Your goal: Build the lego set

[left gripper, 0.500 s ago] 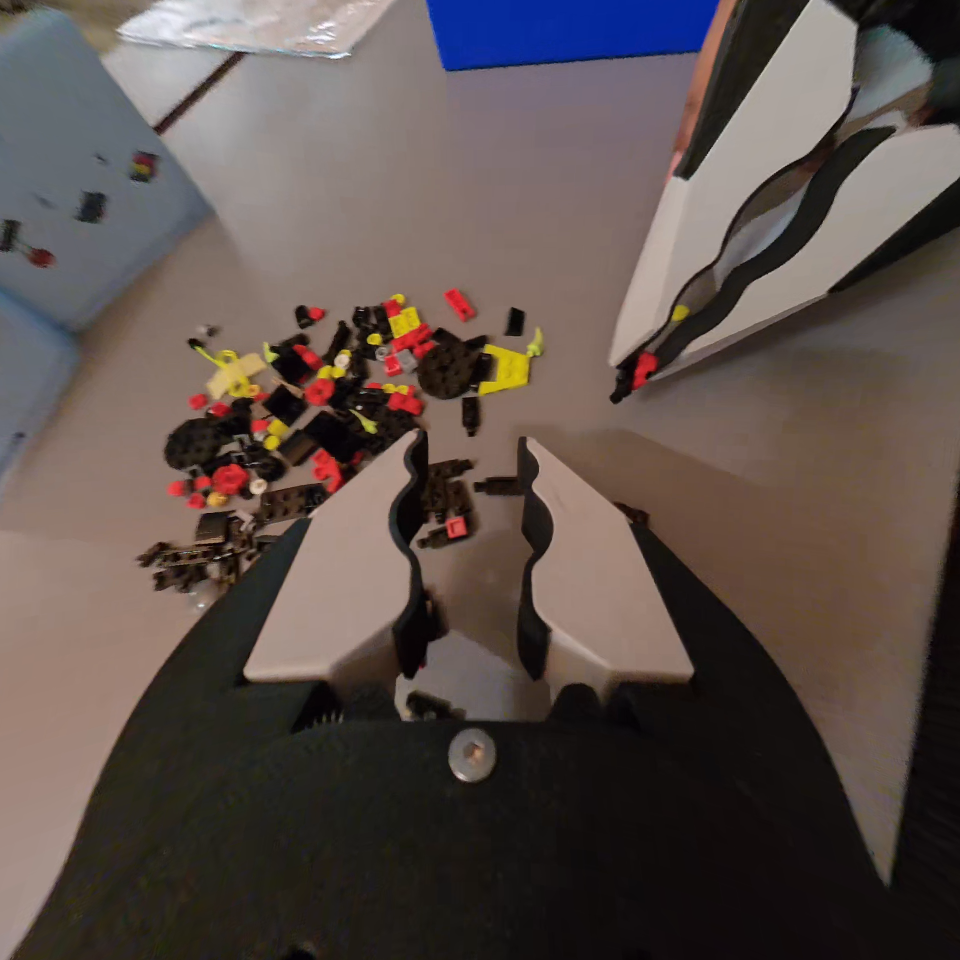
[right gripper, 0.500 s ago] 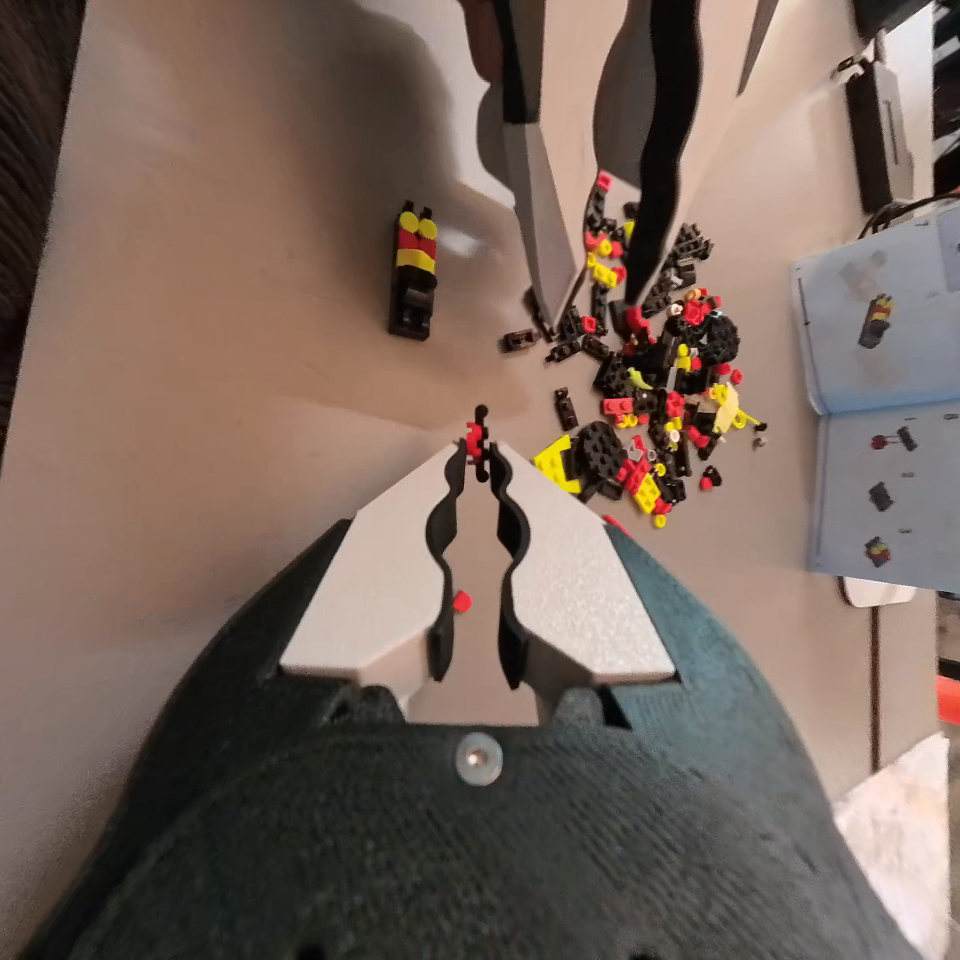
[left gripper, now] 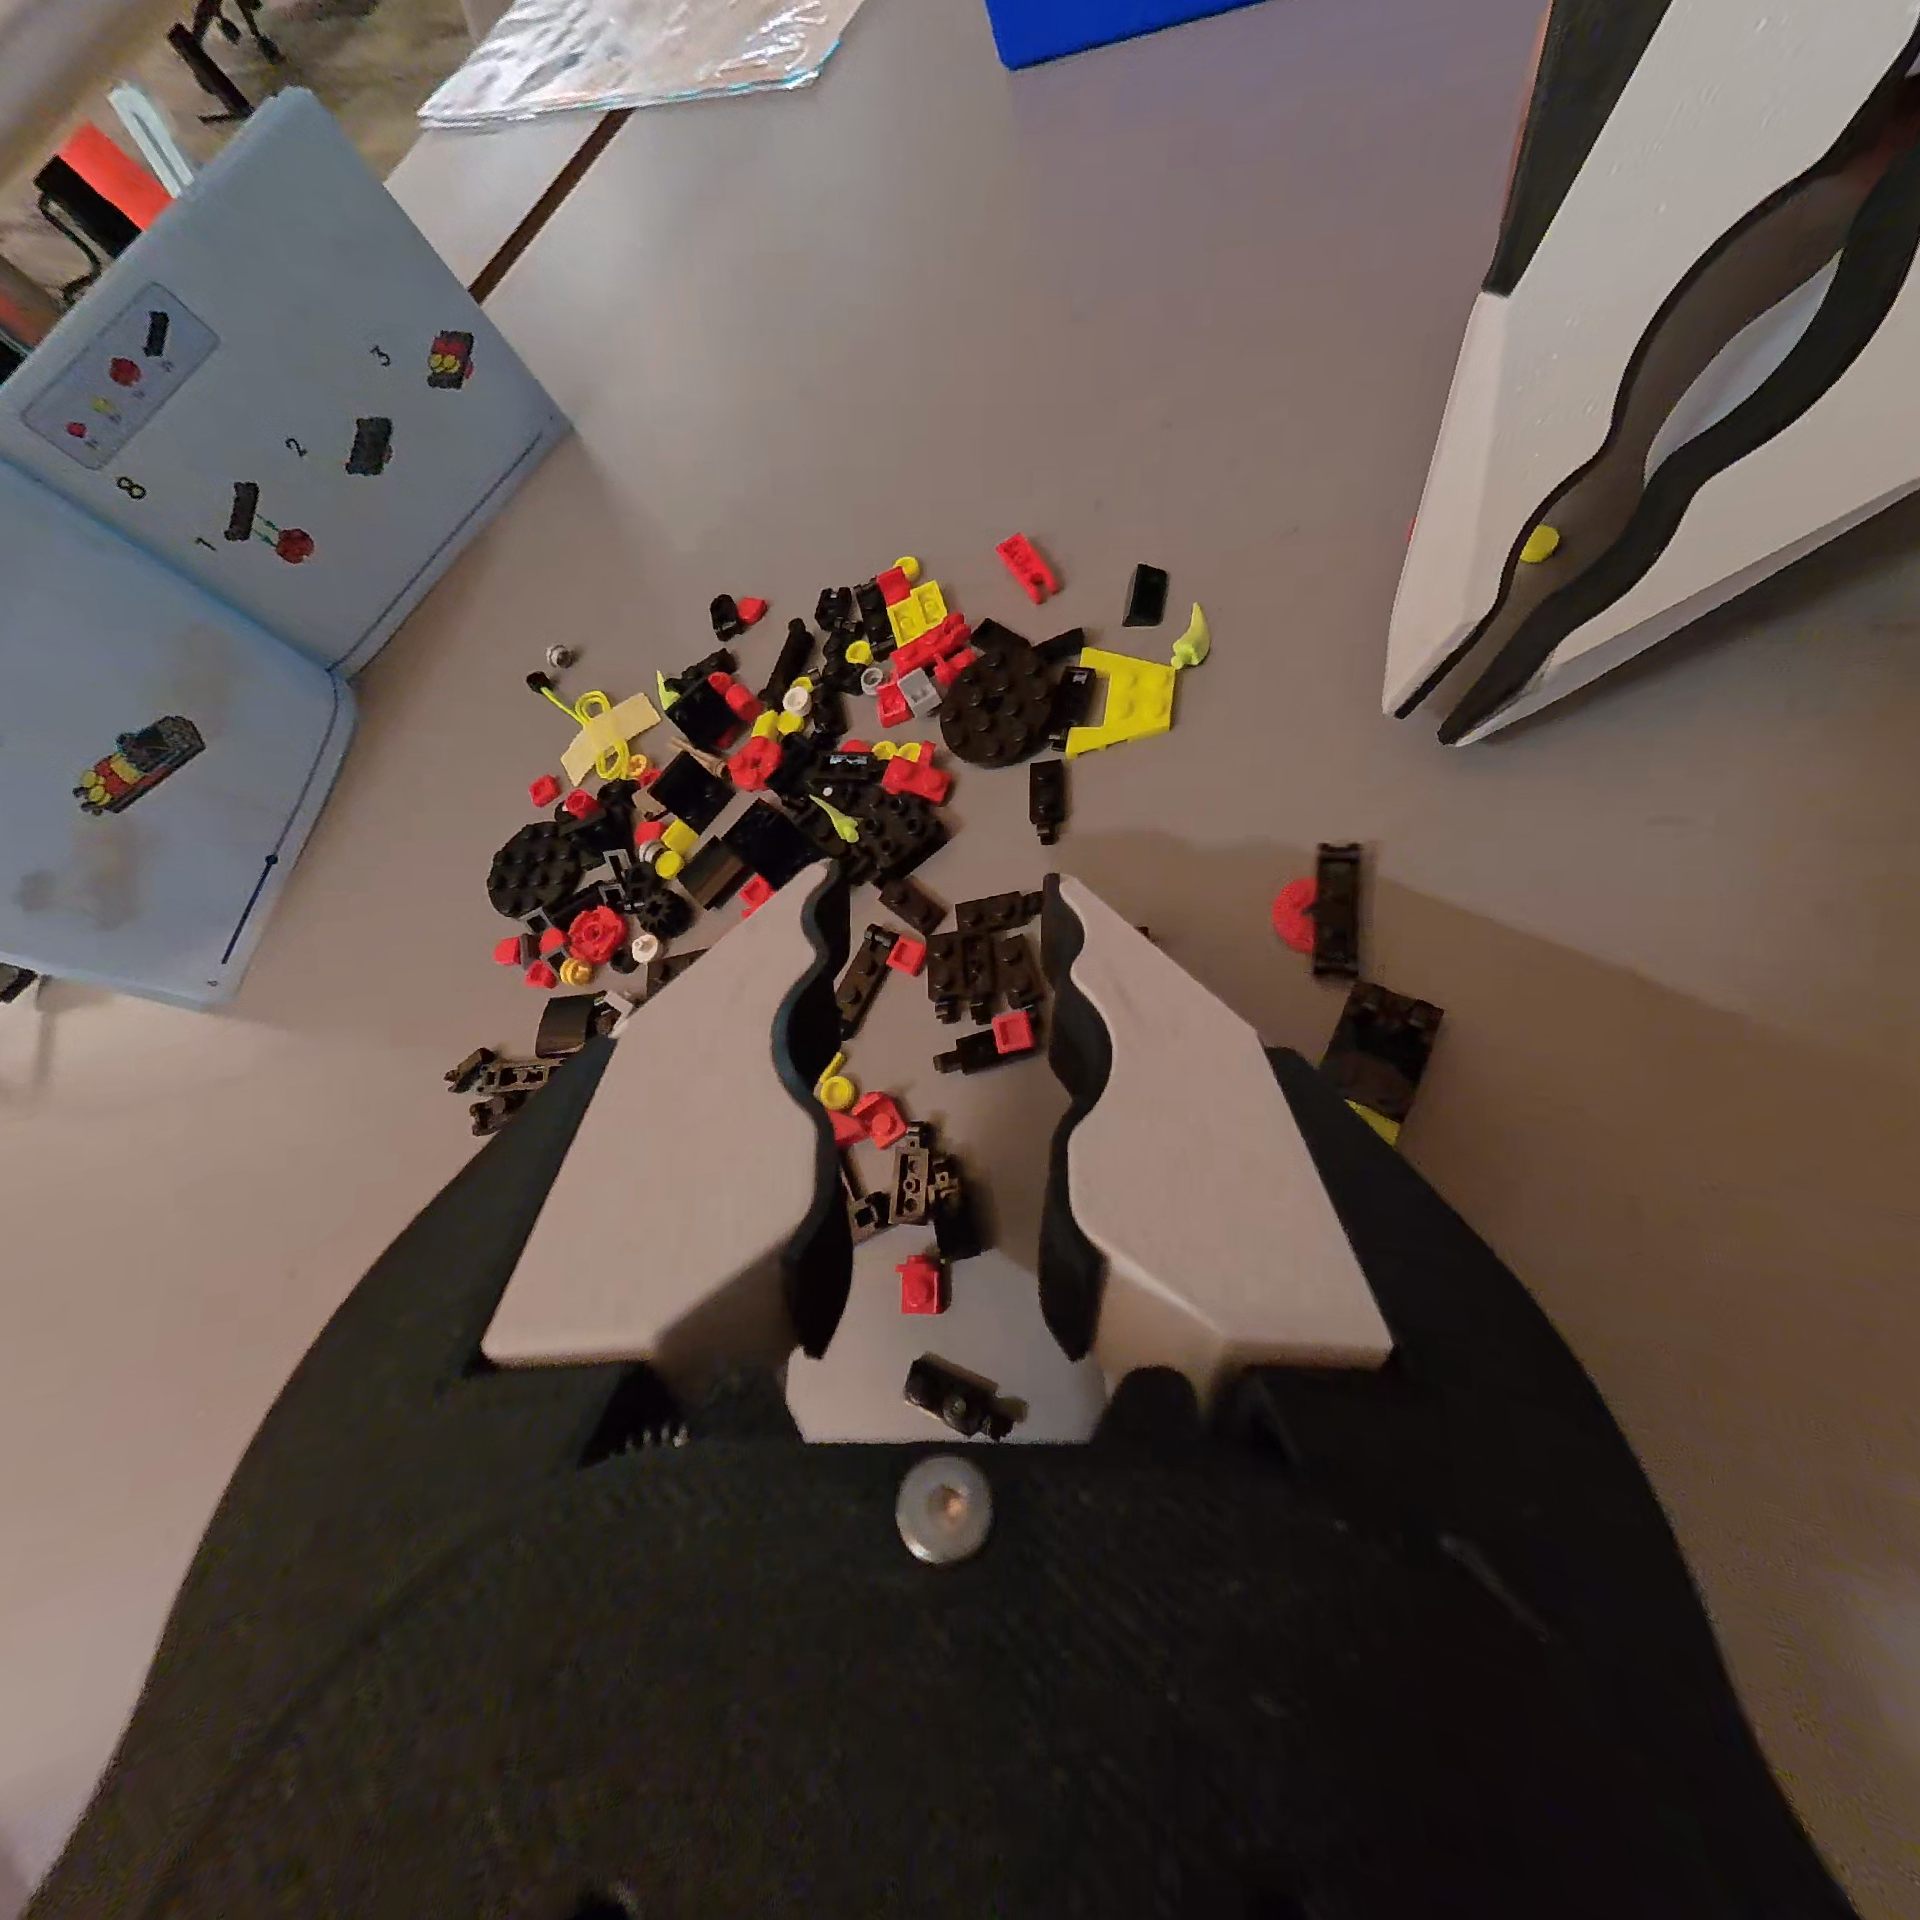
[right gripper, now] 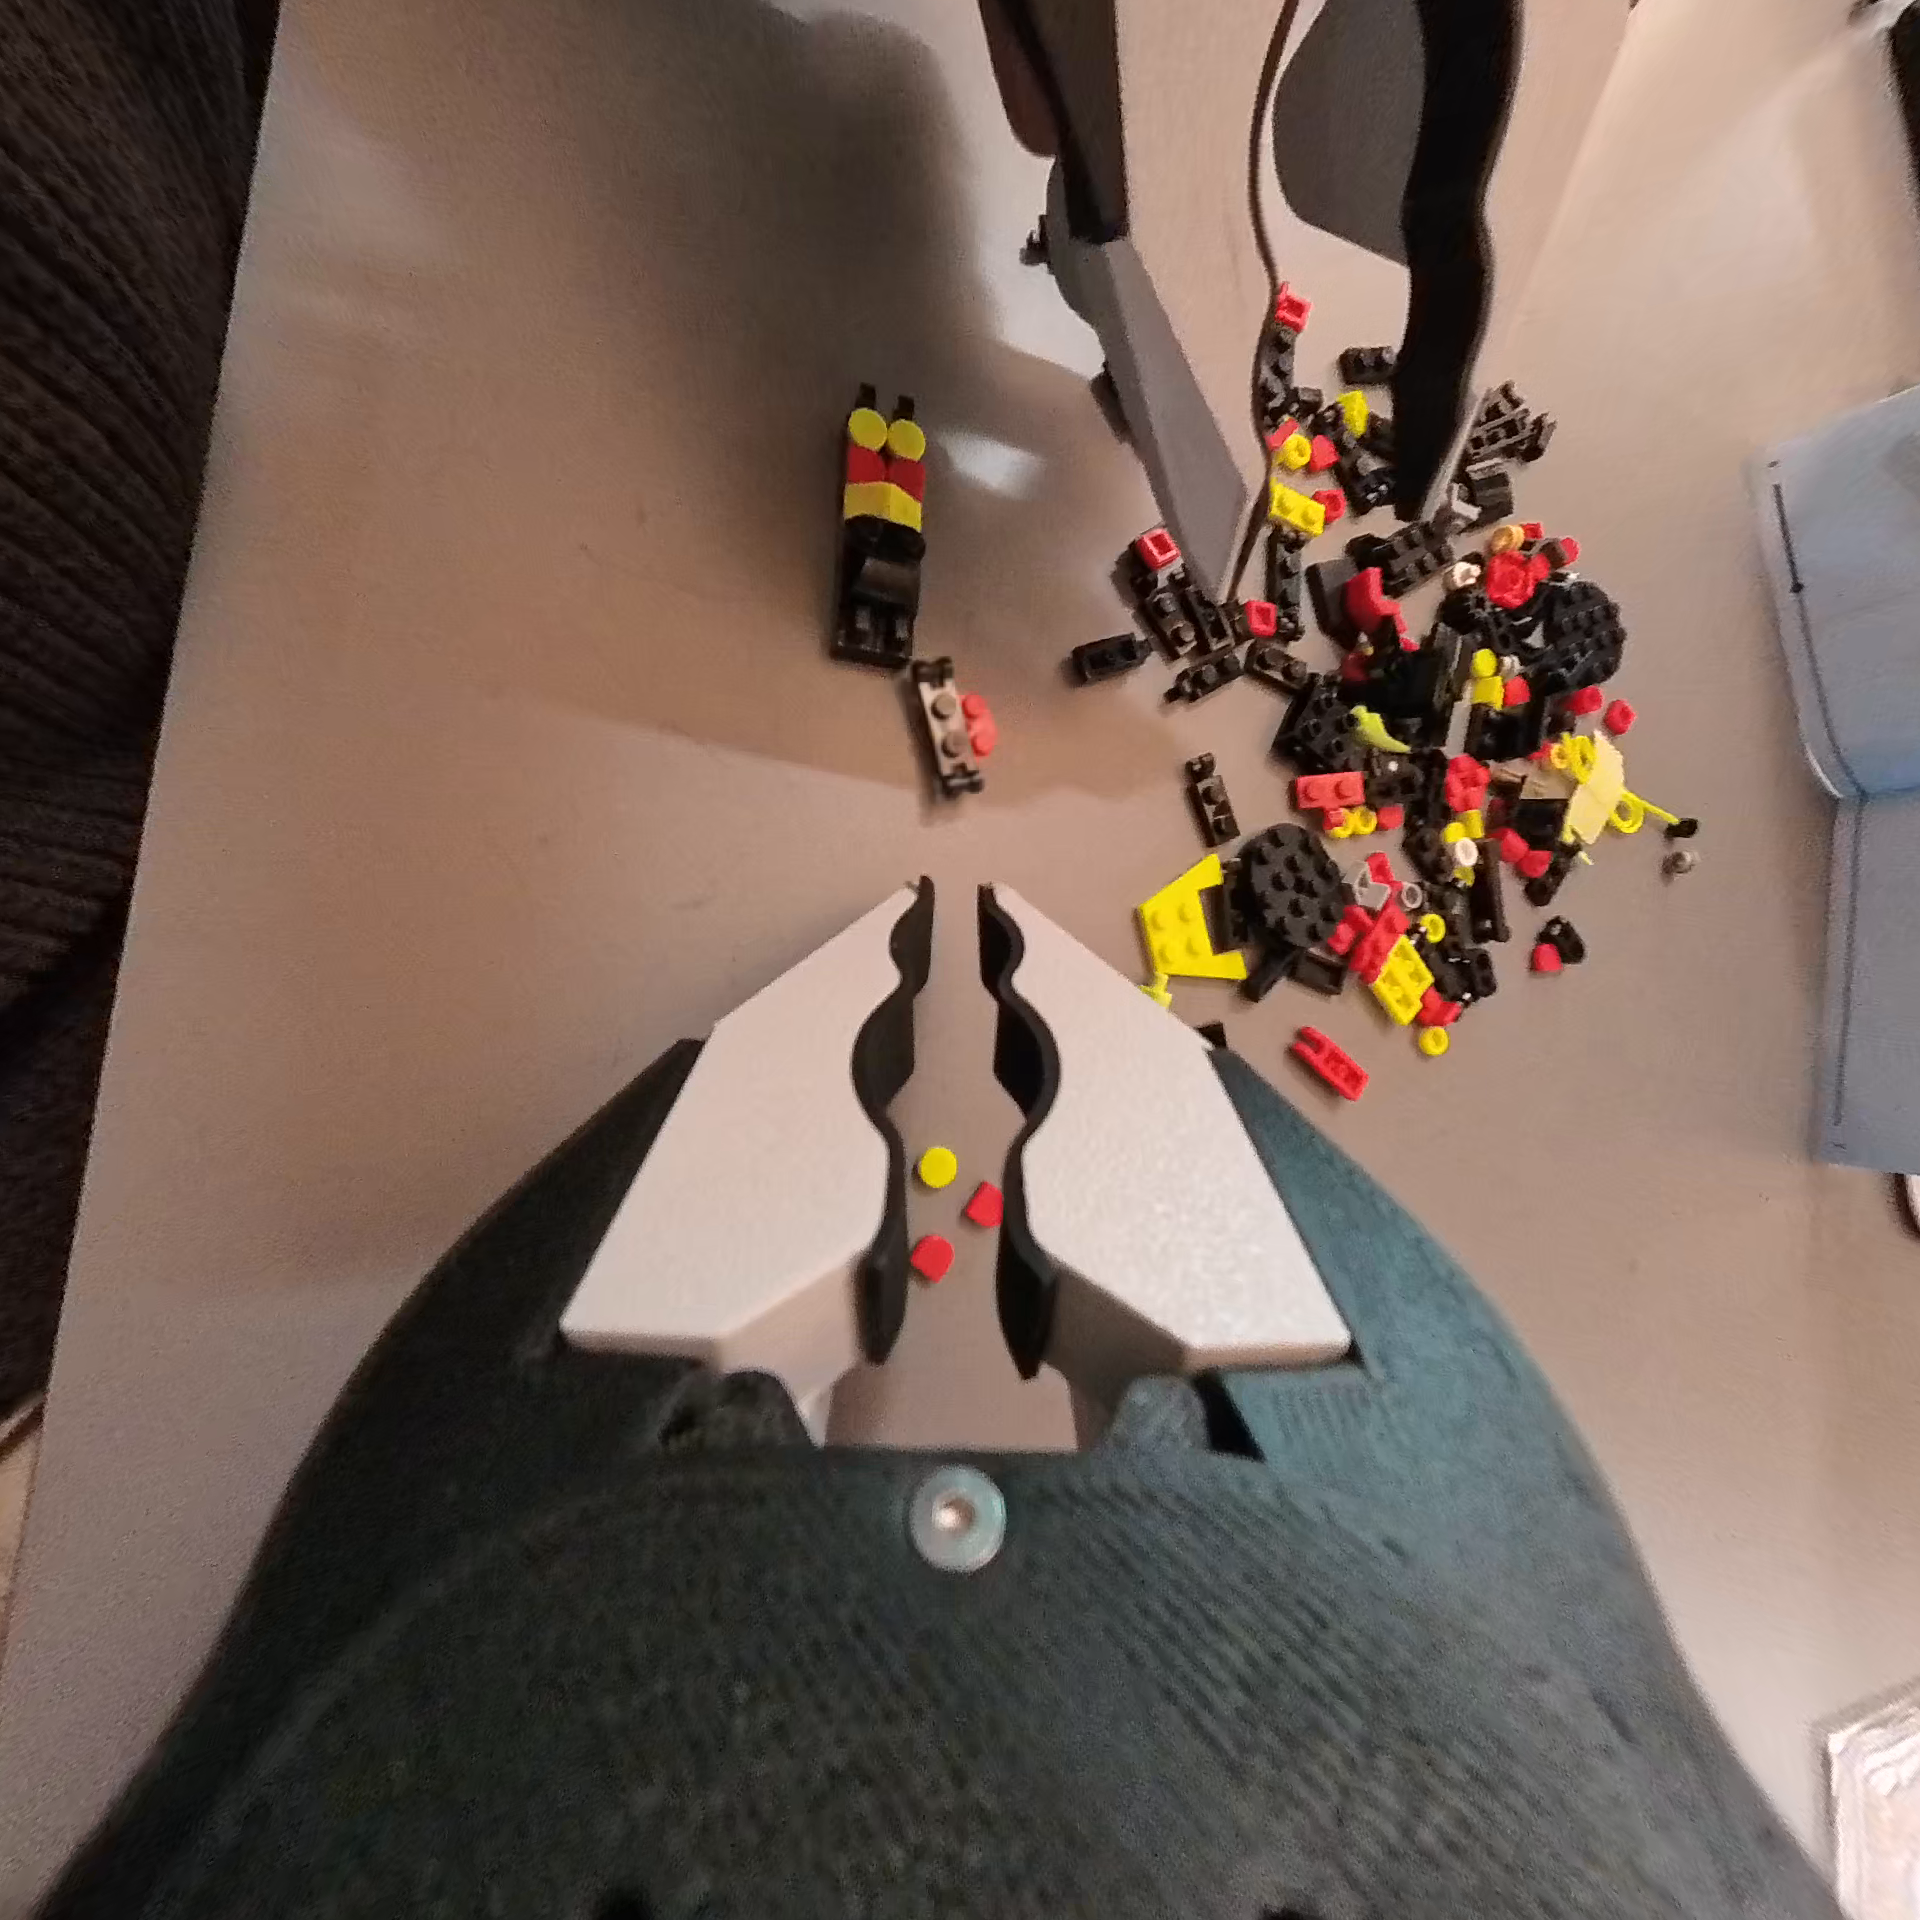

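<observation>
The left wrist view looks steeply down along the left gripper (left gripper: 940, 899), close above the near edge of the brick pile (left gripper: 821, 769), with the right gripper (left gripper: 1429, 717) entering at its upper right. The right wrist view looks down along the right gripper (right gripper: 954, 891) from a little farther back, the same pile (right gripper: 1423, 727) lying ahead to its right beneath the left gripper (right gripper: 1320, 520). Both views share the pile, the table (left gripper: 1039, 364) and the open booklet (left gripper: 239, 499).
</observation>
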`<move>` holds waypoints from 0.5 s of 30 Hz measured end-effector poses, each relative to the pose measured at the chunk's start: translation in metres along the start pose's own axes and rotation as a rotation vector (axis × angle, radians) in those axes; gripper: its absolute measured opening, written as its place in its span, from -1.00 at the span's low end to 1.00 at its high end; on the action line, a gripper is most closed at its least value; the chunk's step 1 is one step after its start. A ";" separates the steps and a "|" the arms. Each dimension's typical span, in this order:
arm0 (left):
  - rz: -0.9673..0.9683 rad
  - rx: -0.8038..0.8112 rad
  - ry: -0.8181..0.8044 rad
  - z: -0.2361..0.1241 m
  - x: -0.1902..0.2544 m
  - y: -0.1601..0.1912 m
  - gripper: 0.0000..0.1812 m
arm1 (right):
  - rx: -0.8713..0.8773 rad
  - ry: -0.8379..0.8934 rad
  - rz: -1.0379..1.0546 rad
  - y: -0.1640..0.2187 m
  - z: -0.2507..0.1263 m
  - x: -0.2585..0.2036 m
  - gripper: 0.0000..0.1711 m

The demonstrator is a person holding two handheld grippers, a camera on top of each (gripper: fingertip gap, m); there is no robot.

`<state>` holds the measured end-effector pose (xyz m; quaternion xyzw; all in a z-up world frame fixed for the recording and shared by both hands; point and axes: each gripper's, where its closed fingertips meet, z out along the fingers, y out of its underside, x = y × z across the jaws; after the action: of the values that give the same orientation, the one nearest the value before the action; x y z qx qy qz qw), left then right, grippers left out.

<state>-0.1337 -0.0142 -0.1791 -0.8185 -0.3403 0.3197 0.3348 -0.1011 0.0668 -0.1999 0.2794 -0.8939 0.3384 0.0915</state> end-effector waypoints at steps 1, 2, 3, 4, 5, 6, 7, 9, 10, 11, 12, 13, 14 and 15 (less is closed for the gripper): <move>0.000 -0.001 0.001 0.000 0.000 0.000 -0.62 | -0.001 -0.001 0.001 0.000 0.000 0.000 -0.91; 0.001 -0.001 0.003 0.000 0.000 0.000 -0.62 | -0.004 -0.001 0.002 0.001 0.000 0.000 -0.91; 0.000 -0.001 0.001 0.000 0.000 0.000 -0.62 | -0.006 -0.001 0.002 0.001 0.001 0.000 -0.90; 0.001 -0.001 -0.001 0.000 0.000 0.000 -0.62 | -0.008 -0.001 0.002 0.002 0.001 0.000 -0.90; -0.001 0.000 0.001 0.000 0.000 0.000 -0.62 | -0.008 -0.001 0.004 0.001 0.001 0.000 -0.90; -0.006 0.000 0.004 0.000 0.000 0.000 -0.62 | -0.005 -0.001 0.007 0.001 0.001 0.000 -0.90; -0.014 0.001 0.013 0.000 0.001 0.000 -0.63 | 0.000 -0.001 0.012 0.000 0.001 0.001 -0.89; -0.033 0.000 0.039 0.000 0.003 0.001 -0.65 | 0.021 -0.004 0.032 -0.004 0.001 0.001 -0.86; -0.044 0.000 0.051 0.001 0.004 0.001 -0.66 | 0.038 -0.012 0.052 -0.007 0.001 0.001 -0.83; -0.052 -0.001 0.063 0.001 0.006 0.001 -0.67 | 0.059 -0.024 0.077 -0.010 0.001 0.001 -0.80; -0.058 -0.001 0.075 0.001 0.007 0.002 -0.68 | 0.080 -0.039 0.105 -0.014 0.002 0.000 -0.76; -0.063 -0.002 0.086 0.001 0.009 0.002 -0.68 | 0.097 -0.058 0.134 -0.017 0.004 -0.001 -0.74; -0.065 -0.004 0.098 0.002 0.011 0.002 -0.69 | 0.109 -0.079 0.162 -0.020 0.006 -0.002 -0.72; -0.065 -0.006 0.108 0.002 0.013 0.003 -0.69 | 0.113 -0.097 0.187 -0.021 0.008 -0.003 -0.70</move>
<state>-0.1266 -0.0049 -0.1861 -0.8241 -0.3492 0.2629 0.3604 -0.0864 0.0498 -0.1954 0.2156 -0.8989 0.3815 0.0003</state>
